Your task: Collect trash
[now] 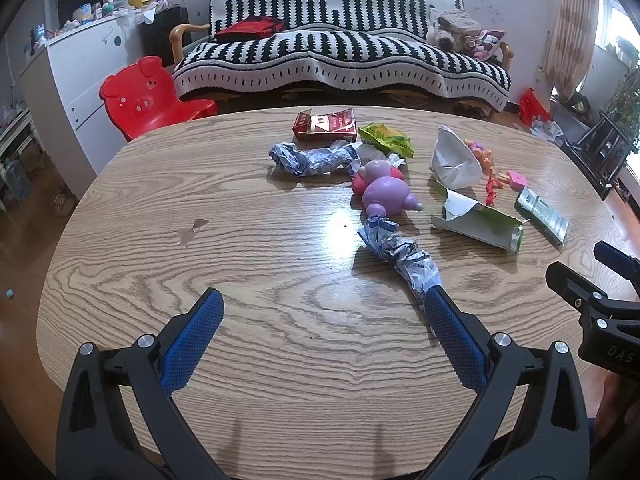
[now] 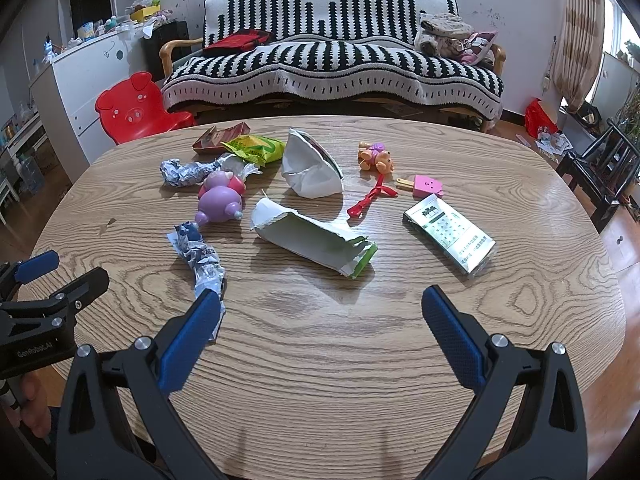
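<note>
left gripper spread wide, holding nothing, over near edge of wooden table. near crumpled foil wrapper lying just past its right finger, tip overlapped in view. beyond: far foil wrapper, red cigarette box, yellow-green snack bag, purple pig toy. further right: torn white-green carton, white crumpled paper, green-white packet. right gripper also wide, empty, near table edge.
</note>
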`<state>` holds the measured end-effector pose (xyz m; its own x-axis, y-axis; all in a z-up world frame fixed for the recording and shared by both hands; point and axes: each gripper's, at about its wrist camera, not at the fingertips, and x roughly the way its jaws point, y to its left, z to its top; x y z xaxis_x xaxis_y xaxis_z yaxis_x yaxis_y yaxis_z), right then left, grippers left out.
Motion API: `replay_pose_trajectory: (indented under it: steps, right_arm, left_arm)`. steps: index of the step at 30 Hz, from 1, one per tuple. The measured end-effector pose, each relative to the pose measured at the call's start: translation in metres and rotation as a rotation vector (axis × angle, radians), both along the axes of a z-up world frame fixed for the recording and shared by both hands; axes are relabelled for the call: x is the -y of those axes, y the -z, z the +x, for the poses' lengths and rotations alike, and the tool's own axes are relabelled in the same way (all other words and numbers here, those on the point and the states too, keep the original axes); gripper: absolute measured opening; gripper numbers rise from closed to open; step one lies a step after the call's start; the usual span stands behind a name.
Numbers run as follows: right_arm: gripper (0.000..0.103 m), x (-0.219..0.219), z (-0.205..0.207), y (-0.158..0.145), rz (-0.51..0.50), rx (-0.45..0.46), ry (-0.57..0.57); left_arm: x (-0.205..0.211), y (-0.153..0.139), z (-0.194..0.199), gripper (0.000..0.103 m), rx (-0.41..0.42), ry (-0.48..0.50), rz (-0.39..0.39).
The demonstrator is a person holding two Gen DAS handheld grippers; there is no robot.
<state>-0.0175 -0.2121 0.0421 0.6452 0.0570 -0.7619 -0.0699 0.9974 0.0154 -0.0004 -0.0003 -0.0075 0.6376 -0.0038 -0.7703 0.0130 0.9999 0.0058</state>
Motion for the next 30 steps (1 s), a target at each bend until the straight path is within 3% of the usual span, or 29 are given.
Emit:
replay_pose_trajectory:
  steps: [30]
  right_arm:
    - [0.098,0.0003,0.0004,-0.0006,0.0,-0.001,-0.002]
  left_arm:
    - [-0.0002,0.0021,-0.0005,0.098,-0.005,0.0,0.0]
